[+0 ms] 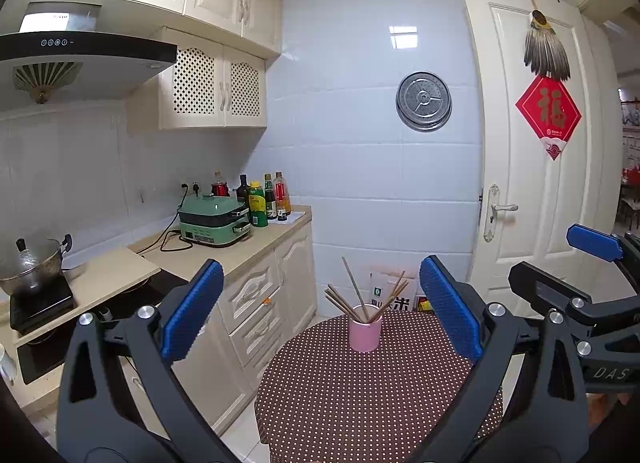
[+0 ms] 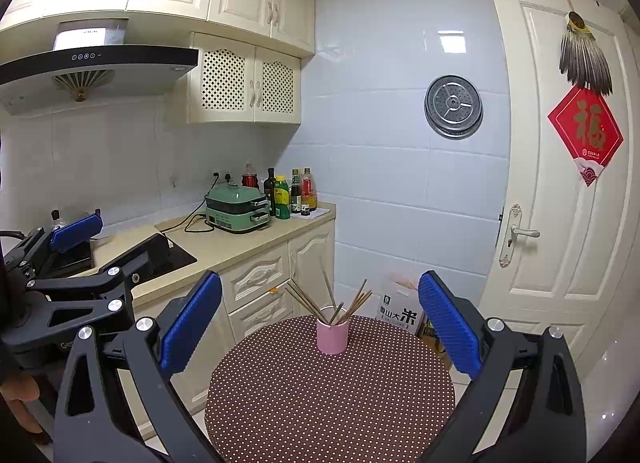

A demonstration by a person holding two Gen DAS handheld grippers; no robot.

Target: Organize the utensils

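Note:
A pink cup (image 1: 365, 333) stands on the far part of a round table with a brown dotted cloth (image 1: 360, 395). Several wooden chopsticks (image 1: 352, 295) stand in it, fanned out. My left gripper (image 1: 320, 311) is open and empty, held above the near side of the table, well short of the cup. The right wrist view shows the same cup (image 2: 332, 335), chopsticks (image 2: 340, 299) and table (image 2: 320, 391). My right gripper (image 2: 320, 319) is open and empty too, also back from the cup. Each gripper shows at the edge of the other's view.
A kitchen counter (image 1: 224, 255) with cabinets runs along the left, holding a green electric cooker (image 1: 214, 223), bottles (image 1: 264, 199) and a pot on a hob (image 1: 32, 267). A rice bag (image 2: 400, 311) sits behind the table. A white door (image 1: 532, 143) is at the right.

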